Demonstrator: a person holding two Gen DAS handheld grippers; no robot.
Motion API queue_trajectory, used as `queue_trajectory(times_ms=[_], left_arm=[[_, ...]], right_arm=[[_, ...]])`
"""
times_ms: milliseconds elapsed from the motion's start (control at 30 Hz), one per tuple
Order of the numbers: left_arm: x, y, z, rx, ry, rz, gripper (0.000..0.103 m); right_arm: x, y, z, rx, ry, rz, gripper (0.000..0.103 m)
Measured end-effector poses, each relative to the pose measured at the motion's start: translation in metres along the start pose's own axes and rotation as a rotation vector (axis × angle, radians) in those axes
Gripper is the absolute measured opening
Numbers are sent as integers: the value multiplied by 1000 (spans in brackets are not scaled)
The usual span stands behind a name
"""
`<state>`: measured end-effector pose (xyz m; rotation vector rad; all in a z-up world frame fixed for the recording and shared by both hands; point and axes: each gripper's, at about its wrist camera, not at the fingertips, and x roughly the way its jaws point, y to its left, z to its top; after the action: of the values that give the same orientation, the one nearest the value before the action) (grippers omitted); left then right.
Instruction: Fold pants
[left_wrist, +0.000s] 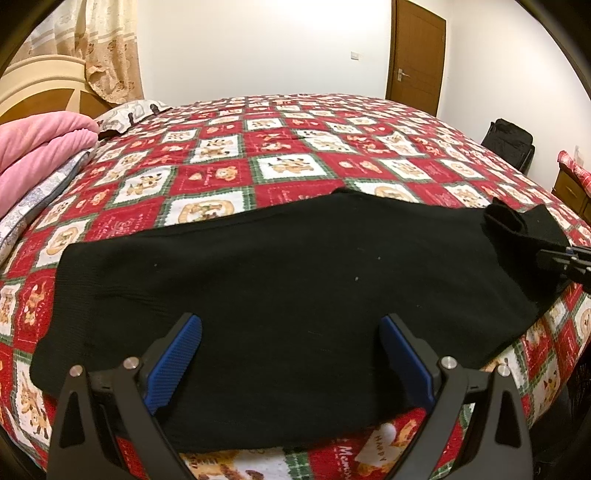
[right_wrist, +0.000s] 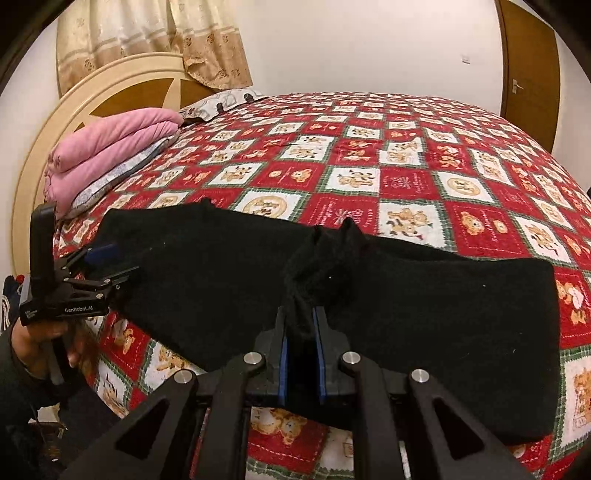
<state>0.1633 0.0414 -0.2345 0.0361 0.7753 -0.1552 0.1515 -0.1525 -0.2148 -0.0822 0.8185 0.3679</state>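
My right claw (right_wrist: 302, 328) clenched a bunched fold of the soft, limp black pants (right_wrist: 424, 314) near the quilt's (right_wrist: 369, 155) edge, my left claw (left_wrist: 290, 354) gaping empty above them.

left gripper (left_wrist: 290, 363) fingers spread wide | right gripper (right_wrist: 302, 345) fingers clamped together

Both fisheye views look from the near edge of the bed (left_wrist: 295, 122) toward the far wall, low and close over the black pants (left_wrist: 280, 280). The left view sits left; the right view sits right. Both share the pants, quilt and headboard (right_wrist: 110, 85).
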Motion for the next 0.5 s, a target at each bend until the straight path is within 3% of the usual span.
queue_trajectory(times_ms=[267, 333, 400, 500], left_arm=[[-4, -7, 3, 10, -7, -21, 100], [-6, -9, 5, 12, -12, -28, 100], [-9, -14, 7, 25, -17, -33, 100], [-15, -19, 10, 41, -29, -42, 100]], right_arm=[[23, 16, -7, -61, 68, -1, 15], [22, 14, -6, -52, 79, 9, 21], [16, 13, -7, -44, 88, 68, 43], [-1, 9, -12, -32, 87, 130, 44]])
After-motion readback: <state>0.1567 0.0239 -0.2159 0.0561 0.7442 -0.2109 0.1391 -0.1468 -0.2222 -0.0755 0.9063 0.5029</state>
